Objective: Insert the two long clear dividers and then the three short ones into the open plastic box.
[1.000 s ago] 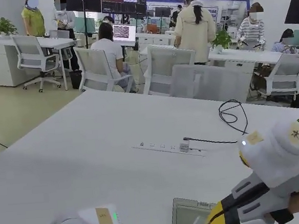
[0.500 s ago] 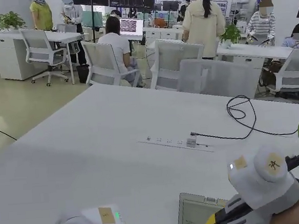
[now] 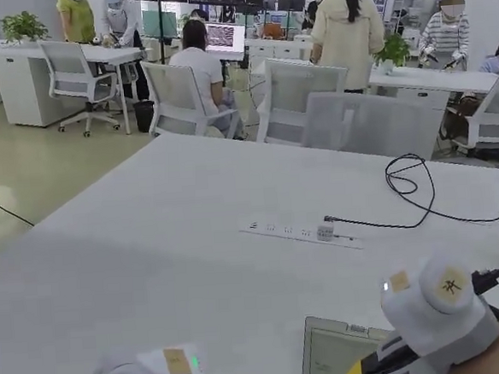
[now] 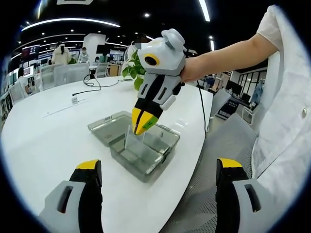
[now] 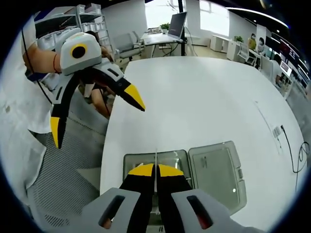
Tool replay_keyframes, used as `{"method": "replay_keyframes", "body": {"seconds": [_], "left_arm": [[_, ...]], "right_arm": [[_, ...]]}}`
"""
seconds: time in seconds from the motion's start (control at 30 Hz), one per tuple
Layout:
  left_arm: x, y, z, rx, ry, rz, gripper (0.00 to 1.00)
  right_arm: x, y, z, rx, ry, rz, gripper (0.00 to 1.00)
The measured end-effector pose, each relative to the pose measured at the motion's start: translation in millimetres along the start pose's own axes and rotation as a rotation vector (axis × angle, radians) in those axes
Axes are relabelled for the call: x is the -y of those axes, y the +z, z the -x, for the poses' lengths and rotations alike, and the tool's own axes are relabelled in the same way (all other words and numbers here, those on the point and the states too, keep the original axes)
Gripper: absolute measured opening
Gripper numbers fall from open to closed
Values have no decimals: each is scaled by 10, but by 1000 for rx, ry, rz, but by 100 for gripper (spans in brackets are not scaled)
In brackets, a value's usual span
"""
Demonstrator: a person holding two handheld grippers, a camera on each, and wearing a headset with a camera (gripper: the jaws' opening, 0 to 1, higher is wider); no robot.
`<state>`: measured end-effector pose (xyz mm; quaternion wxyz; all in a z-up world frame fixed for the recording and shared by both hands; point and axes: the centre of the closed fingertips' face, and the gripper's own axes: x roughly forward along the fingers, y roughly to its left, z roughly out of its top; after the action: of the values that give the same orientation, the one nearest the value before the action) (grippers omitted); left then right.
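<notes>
Left gripper (image 4: pixel 159 164) is hanging off the near edge of the desk (image 3: pixel 151 245), jaws spread wide and carrying nothing, pointing at the open box (image 4: pixel 130 165). The box is sitting close to that edge, with its lid (image 4: pixel 108 127) lying open flat beside it. The right gripper (image 5: pixel 155 169) is reaching down over the box with its jaws pinched tight on the top edge of a clear divider (image 4: pixel 132 141). The divider is standing upright with its lower edge down inside the box. I can't tell whether it's a long or a short one, or whether it's sitting in a slot. Handling call: the divider is looking thin, light and stiff, probably slick, and likely to bow or crack if it's loaded sideways. Pinching it mid-length on the top edge, as now, is making sense, since it's hanging plumb and should slide straight down. The box is probably light too and may be skating on the smooth desk under a push, so the free left gripper is looking well placed for steadying a wall. Versus a second ago in the head view, the power strip (image 3: pixel 300 232) and cable (image 3: pixel 381 224) are sitting differently in frame, which is the headset moving, not the things. Measured against the lid, though, the right gripper is now sitting lower and closer in, while the left gripper is barely differing.
</notes>
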<state>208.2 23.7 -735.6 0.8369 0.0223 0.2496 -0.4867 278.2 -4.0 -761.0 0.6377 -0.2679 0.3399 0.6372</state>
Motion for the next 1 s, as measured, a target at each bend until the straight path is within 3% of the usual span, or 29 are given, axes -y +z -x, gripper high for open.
{"method": "replay_keyframes", "body": {"seconds": [0.17,0.37,1.0], "left_arm": [[-15,-17,2,7,-1,12,100],[-15,-5,-8,28,-7,15,100],[8,-15,-26,36,-18,18,100]], "right_arm": [[-24,-23,-34,-10,1,26,3],[-76,-25,-151,-39,-12,110,2],[-21,-190,-451,-128,3,92,3]]}}
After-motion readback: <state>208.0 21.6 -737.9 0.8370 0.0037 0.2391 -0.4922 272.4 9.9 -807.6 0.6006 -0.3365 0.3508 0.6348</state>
